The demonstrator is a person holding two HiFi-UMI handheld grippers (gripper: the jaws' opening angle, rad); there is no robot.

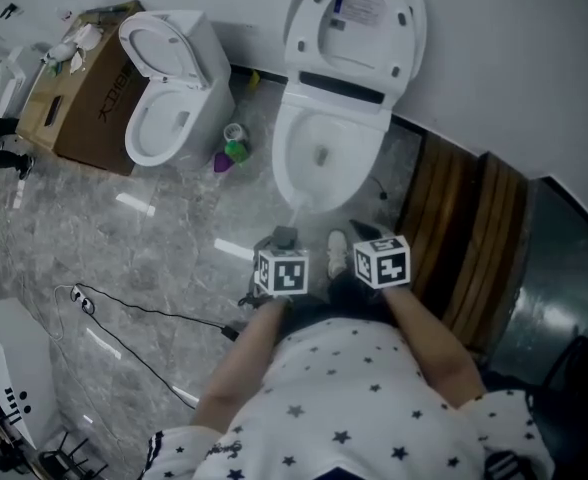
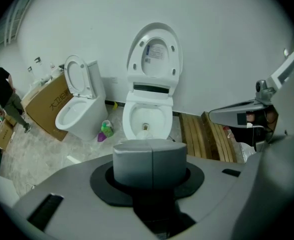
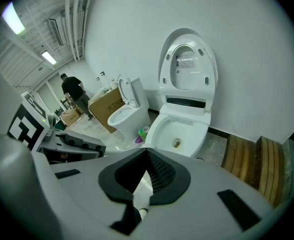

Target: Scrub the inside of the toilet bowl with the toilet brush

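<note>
The white toilet bowl [image 1: 324,153] stands straight ahead with its seat and lid [image 1: 359,18] raised against the wall; the same bowl [image 2: 146,121] [image 3: 179,134] shows in both gripper views. Both grippers hover side by side just short of the bowl's front. My left gripper [image 1: 284,236] [image 2: 149,156] has its grey jaws pressed together with nothing visible between them. My right gripper [image 1: 366,233] [image 3: 147,171] shows a gap between its black pads, through which only pale floor appears. I cannot make out a toilet brush in any view.
A second toilet [image 1: 164,108] and a cardboard box [image 1: 89,93] stand to the left, with a green bottle [image 1: 235,148] between the toilets. Wooden slats [image 1: 464,238] lie to the right. A cable [image 1: 144,313] runs across the floor. A person [image 3: 74,91] stands far off.
</note>
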